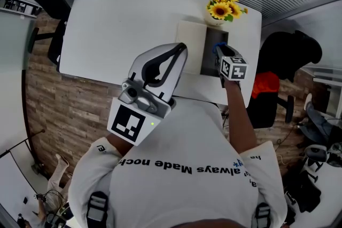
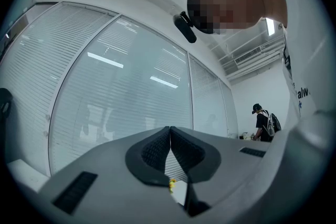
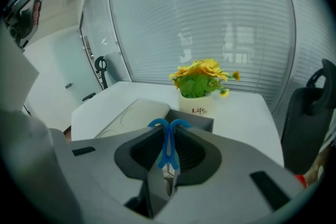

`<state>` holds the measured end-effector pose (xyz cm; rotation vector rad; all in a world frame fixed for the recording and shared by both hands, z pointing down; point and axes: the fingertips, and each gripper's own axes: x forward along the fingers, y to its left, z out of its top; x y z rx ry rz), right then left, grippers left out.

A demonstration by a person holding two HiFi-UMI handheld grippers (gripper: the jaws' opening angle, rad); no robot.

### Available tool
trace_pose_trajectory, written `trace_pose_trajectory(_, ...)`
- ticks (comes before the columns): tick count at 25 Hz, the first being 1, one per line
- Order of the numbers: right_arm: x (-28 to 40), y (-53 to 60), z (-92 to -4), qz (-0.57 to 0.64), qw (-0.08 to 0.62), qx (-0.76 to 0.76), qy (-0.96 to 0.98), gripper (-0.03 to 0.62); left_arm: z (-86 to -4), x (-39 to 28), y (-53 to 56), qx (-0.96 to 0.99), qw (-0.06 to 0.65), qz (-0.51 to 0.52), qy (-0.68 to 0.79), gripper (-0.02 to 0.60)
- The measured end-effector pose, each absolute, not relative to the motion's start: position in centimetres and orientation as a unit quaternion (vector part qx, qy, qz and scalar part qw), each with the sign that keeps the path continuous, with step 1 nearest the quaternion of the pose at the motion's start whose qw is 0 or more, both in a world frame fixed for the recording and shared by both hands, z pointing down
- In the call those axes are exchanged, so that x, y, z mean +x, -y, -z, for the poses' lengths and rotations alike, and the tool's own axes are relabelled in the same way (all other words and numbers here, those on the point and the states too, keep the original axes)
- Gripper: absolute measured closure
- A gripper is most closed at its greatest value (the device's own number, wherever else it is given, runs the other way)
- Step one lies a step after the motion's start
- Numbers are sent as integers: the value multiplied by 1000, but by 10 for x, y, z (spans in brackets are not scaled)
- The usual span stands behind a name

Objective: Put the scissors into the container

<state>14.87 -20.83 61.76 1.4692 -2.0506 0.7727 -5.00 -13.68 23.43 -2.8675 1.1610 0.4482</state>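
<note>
My right gripper (image 3: 169,132) is shut on blue-handled scissors (image 3: 168,150). The handle loops stick out past the fingertips and the blades point back toward the camera. In the head view the right gripper (image 1: 220,54) hangs over the dark grey container (image 1: 212,56) on the white table (image 1: 123,24), with a bit of blue scissors (image 1: 216,47) at its tip. The container's rim (image 3: 203,122) lies just beyond the scissors. My left gripper (image 1: 183,47) is raised near the person's chest, shut and holding nothing. In its own view the left gripper (image 2: 170,134) points up at window blinds.
A white lid (image 1: 191,49) lies left of the container, also visible as the white lid (image 3: 135,114). A pot of sunflowers (image 1: 221,9) stands behind the container, close to it (image 3: 197,96). Black chairs (image 1: 291,61) stand beside the table.
</note>
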Motion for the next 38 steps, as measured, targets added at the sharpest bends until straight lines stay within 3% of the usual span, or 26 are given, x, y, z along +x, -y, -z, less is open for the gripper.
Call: trace_pose_trajectory(38, 152, 220, -668, -328, 286, 545, 716, 514, -233, -57, 137, -917, 9, -139, -374, 560)
